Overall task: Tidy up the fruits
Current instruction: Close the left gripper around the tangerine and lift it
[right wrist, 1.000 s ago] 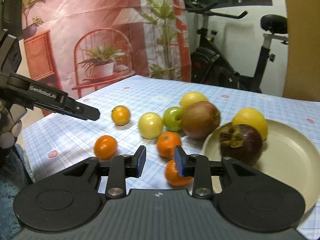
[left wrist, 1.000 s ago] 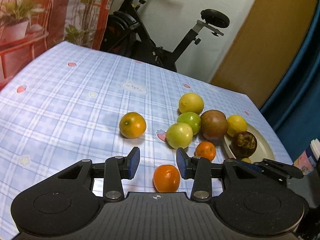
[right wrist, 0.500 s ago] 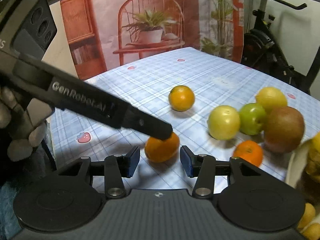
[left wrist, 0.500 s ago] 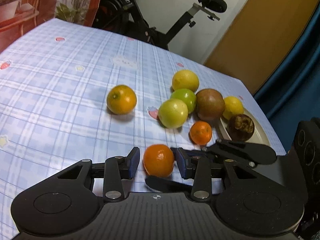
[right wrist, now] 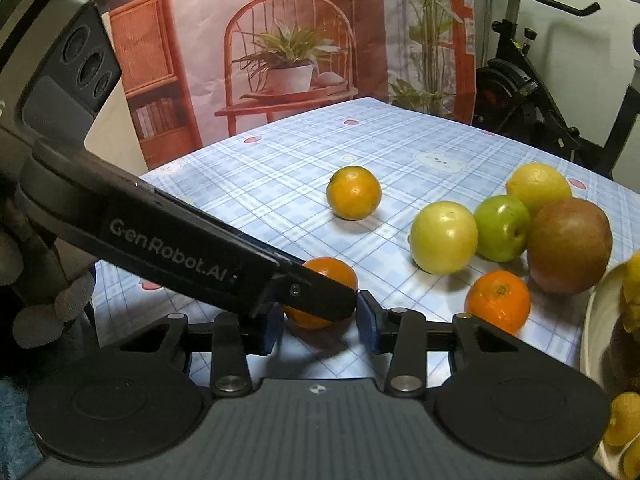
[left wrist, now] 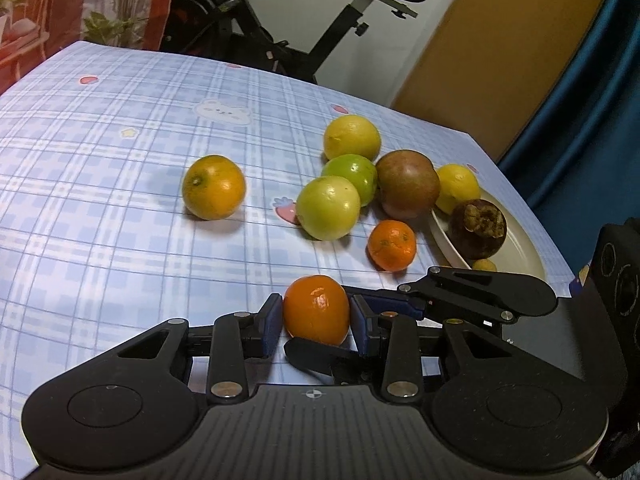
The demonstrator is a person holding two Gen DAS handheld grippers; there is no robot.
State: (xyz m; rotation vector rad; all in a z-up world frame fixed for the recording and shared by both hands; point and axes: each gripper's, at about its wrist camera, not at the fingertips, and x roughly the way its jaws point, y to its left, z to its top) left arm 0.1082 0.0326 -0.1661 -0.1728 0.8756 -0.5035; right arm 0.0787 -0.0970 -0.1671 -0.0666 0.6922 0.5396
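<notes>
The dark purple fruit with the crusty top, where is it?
In the left wrist view, the dark purple fruit sits on the cream plate at the right, just in front of a yellow lemon and beside the reddish-brown fruit.

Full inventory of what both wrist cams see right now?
near mandarin: 1, orange, between both grippers' fingers
far mandarin: 1, orange, beside plate
orange: 1, yellow-orange, alone on cloth
green fruits: 2, touching
lemons: 2, yellow, one on cloth, one on plate
brown fruit: 1, by plate rim
dark fruit: 1, purple-brown, on plate
small yellow fruits: count unclear, on plate
plate: 1, cream
tablecloth: blue check
exercise bike: black, behind table
left gripper: pads on near mandarin
right gripper: jaws closing around it
gloved hand: grey, holds left gripper
</notes>
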